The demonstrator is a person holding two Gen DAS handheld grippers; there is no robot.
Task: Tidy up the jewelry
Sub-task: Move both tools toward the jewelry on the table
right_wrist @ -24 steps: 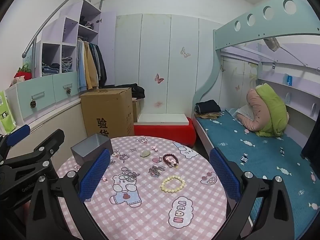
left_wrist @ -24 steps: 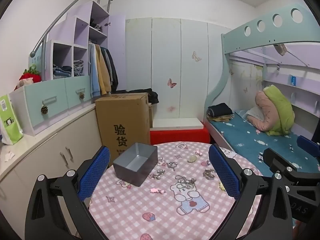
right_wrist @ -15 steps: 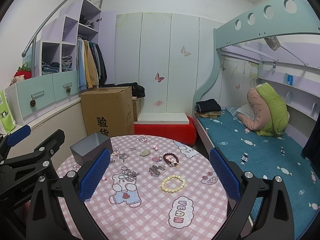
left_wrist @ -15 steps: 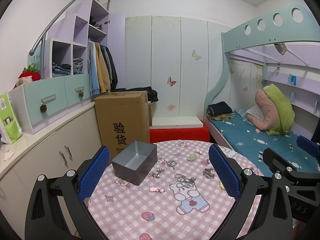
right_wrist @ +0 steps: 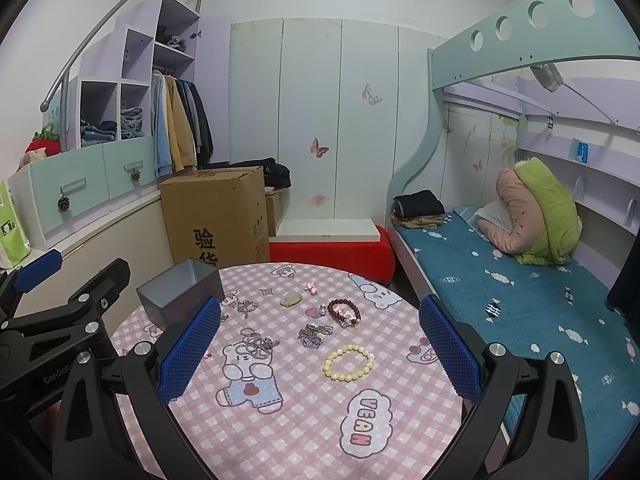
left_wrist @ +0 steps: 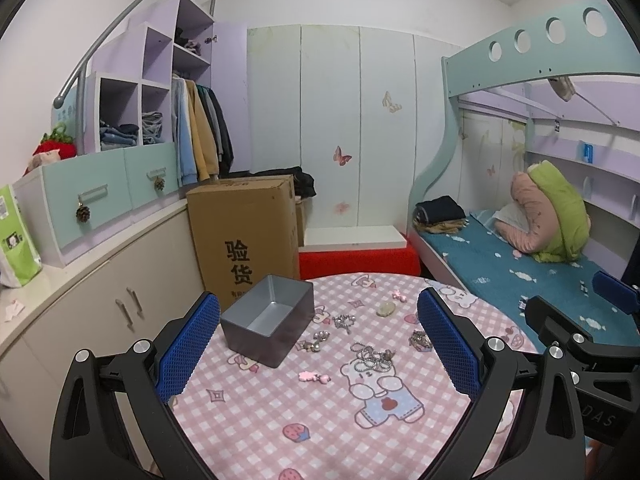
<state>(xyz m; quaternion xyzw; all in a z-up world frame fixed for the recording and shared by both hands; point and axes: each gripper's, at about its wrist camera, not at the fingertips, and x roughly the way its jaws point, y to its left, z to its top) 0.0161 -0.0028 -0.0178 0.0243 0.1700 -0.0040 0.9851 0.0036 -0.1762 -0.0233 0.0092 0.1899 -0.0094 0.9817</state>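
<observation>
A round table with a pink checked cloth [left_wrist: 320, 416] [right_wrist: 304, 432] carries scattered jewelry. An empty grey metal box [left_wrist: 269, 319] [right_wrist: 181, 292] stands at its far left. A tangled silver chain [left_wrist: 374, 357] [right_wrist: 256, 342], a cream bead bracelet [right_wrist: 349, 362], a dark red bead bracelet [right_wrist: 344, 312], a silver pendant cluster [right_wrist: 314, 334], small pink clips [left_wrist: 315, 377] and a pale stone [left_wrist: 386, 309] [right_wrist: 291, 299] lie loose. My left gripper [left_wrist: 318, 340] hovers open above the near left of the table. My right gripper [right_wrist: 320, 342] hovers open to its right, nothing between its pads.
A tall cardboard carton [left_wrist: 244, 236] stands behind the table, beside white cabinets [left_wrist: 100, 304]. A red bench [left_wrist: 358, 262] sits at the back. A bunk bed with a teal sheet [right_wrist: 512, 288] runs along the right. Each gripper shows at the other view's edge.
Both views have tilted slightly, so the table and box sit a little lower in the pictures. Both grippers stay open and the jewelry has not moved.
</observation>
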